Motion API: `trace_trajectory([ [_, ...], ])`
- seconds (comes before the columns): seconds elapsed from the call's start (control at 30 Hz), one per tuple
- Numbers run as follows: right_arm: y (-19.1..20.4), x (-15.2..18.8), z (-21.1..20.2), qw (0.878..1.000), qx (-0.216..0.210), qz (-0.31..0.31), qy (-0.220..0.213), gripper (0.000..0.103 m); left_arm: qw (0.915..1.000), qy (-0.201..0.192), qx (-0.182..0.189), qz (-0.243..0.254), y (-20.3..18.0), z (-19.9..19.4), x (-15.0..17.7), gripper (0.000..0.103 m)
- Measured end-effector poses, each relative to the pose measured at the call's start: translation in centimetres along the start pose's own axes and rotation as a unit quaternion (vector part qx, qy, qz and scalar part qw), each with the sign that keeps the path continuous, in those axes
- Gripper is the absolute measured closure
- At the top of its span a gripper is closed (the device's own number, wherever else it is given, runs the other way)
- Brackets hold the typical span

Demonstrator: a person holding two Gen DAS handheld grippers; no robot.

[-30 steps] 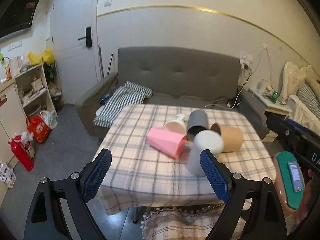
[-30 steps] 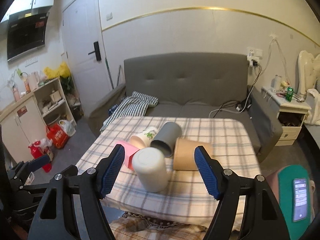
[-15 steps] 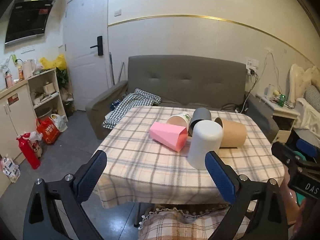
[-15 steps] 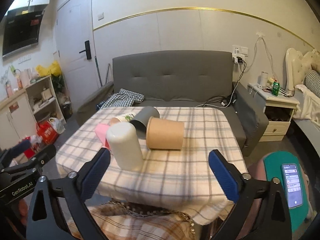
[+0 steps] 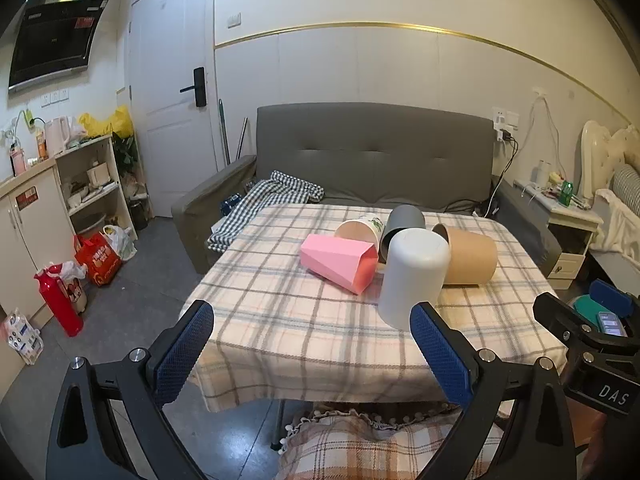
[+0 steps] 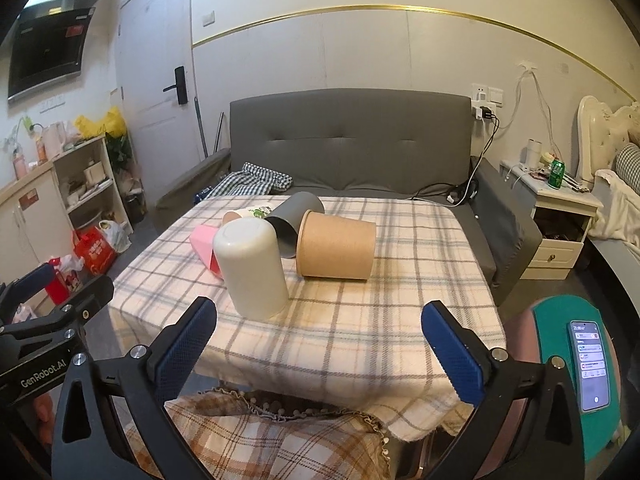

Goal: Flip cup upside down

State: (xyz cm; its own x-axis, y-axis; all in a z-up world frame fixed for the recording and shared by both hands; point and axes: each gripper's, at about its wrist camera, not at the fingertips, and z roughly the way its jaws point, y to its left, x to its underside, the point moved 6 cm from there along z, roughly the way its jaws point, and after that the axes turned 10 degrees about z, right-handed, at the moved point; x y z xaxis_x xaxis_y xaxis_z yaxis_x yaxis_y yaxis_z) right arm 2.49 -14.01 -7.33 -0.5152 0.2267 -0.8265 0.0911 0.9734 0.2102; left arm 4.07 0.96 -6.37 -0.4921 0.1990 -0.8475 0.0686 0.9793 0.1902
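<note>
table [image 6: 420, 240] under a plaid cloth fills the middle of both views, sofa [image 6: 352, 140] behind it, and a cluster of five cups sits toward the far-left part of the cloth. largest of them, the brown paper cup [image 6: 338, 250], lies on its side with its mouth toward the group; the white cup [image 6: 251, 266] stands mouth-down, base up, nearest the front edge, so the flip looks done for that one. behind it the grey cup [image 6: 294, 216] leans on its side, the pink faceted cup [image 5: 340, 262] lies on its side, and the printed paper cup [image 5: 360, 229] lies at the back (its rim seems to touch the grey one, hard to be sure through the fisheye). left gripper [image 5: 312, 354] and right gripper [image 6: 320, 350] both hang short of the table edge, jaws spread wide and nothing between them. risks from here: the white cup is close to the front edge, and a fold in the loose cloth or a snagged fringe could tip it or drag it off. the cups are packed tight, so a wide-open finger reaching for the pink or grey cup would likely knock the white one over and undo the flip. the brown and grey cups are round and on their sides; a nudge could roll them across the cloth. thin paper walls may crush under a hard pinch.
</note>
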Motion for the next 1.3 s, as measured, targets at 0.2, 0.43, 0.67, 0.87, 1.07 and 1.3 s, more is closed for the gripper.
trace_trajectory([
  [0.2, 0.0, 0.2, 0.2, 1.0, 0.003, 0.002, 0.004, 0.0, 1.0, 0.009, -0.002, 0.002, 0.0, 0.1, 0.4, 0.002],
  [0.43, -0.2, 0.2, 0.2, 1.0, 0.008, 0.006, 0.001, 0.0, 0.9999, 0.014, 0.001, -0.002, 0.2, 0.3, 0.7, 0.001],
  [0.67, -0.3, 0.2, 0.2, 1.0, 0.009, 0.005, 0.002, 0.0, 0.9999, 0.013, -0.002, 0.001, 0.2, 0.3, 0.8, 0.001],
  [0.87, -0.4, 0.3, 0.2, 1.0, 0.008, 0.004, 0.004, 0.0, 0.9999, 0.013, -0.002, -0.001, 0.1, 0.2, 0.8, 0.001],
  [1.07, -0.3, 0.4, 0.2, 1.0, 0.009, 0.003, 0.004, 0.0, 0.9999, 0.016, -0.001, -0.002, 0.0, 0.3, 1.0, 0.002],
  [1.3, -0.2, 0.4, 0.3, 1.0, 0.008, 0.003, 0.005, 0.0, 0.9999, 0.015, -0.002, -0.002, -0.1, 0.3, 1.1, 0.002],
])
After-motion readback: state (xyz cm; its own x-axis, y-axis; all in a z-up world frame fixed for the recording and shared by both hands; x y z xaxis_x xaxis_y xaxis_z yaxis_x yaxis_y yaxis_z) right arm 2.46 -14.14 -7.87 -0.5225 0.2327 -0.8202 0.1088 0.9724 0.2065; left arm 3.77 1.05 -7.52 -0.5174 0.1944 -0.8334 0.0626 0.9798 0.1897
